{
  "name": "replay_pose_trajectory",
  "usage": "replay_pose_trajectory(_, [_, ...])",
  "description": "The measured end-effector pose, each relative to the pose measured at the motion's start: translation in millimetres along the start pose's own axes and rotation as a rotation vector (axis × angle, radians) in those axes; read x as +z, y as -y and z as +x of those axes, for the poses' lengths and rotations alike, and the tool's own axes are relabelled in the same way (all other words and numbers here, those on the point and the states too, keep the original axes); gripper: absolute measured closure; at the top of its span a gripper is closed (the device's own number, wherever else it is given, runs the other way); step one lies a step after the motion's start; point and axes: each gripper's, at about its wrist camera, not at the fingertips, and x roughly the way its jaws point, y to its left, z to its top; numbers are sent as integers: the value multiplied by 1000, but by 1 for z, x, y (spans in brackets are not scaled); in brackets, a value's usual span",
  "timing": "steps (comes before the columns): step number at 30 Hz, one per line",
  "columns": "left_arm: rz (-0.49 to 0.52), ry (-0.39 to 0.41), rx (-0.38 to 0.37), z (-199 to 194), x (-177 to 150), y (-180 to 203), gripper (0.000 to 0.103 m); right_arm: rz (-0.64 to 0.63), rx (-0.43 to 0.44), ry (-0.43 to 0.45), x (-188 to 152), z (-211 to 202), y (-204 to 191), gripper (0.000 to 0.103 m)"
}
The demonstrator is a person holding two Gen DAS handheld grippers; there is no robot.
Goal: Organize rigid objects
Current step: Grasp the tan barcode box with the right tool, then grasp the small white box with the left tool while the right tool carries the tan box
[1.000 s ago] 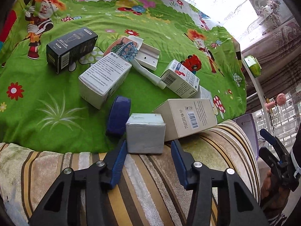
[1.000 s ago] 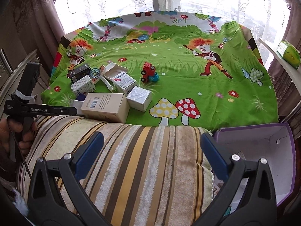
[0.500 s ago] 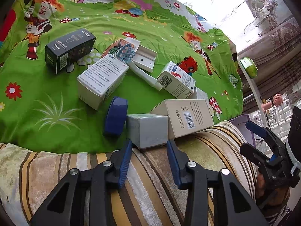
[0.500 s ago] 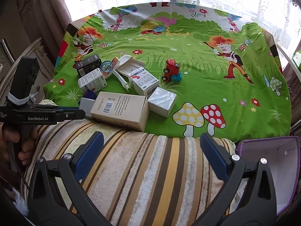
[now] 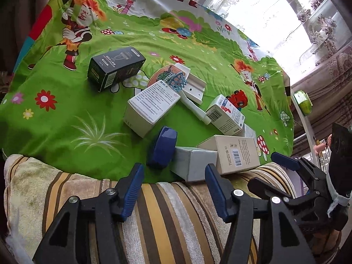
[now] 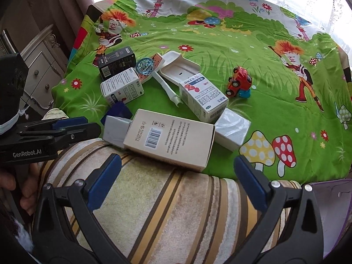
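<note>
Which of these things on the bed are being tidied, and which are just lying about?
Being tidied: grey box, beige box, black box, blue-and-white carton, toy car, blue case.

Just there: cartoon sheet, striped blanket, green pack on the sill.

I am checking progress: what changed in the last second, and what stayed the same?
The left tongs narrowed around the small grey box, then just opened again; nothing is gripped. The right tongs moved closer to the beige box, open and empty. The boxes and the red toy car stayed in place.
</note>
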Motion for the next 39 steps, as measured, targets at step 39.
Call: replay_pose_trajectory(39, [-59,32,-2,-4,-3,-10,44,26,-84,-86,18,37,-12,0])
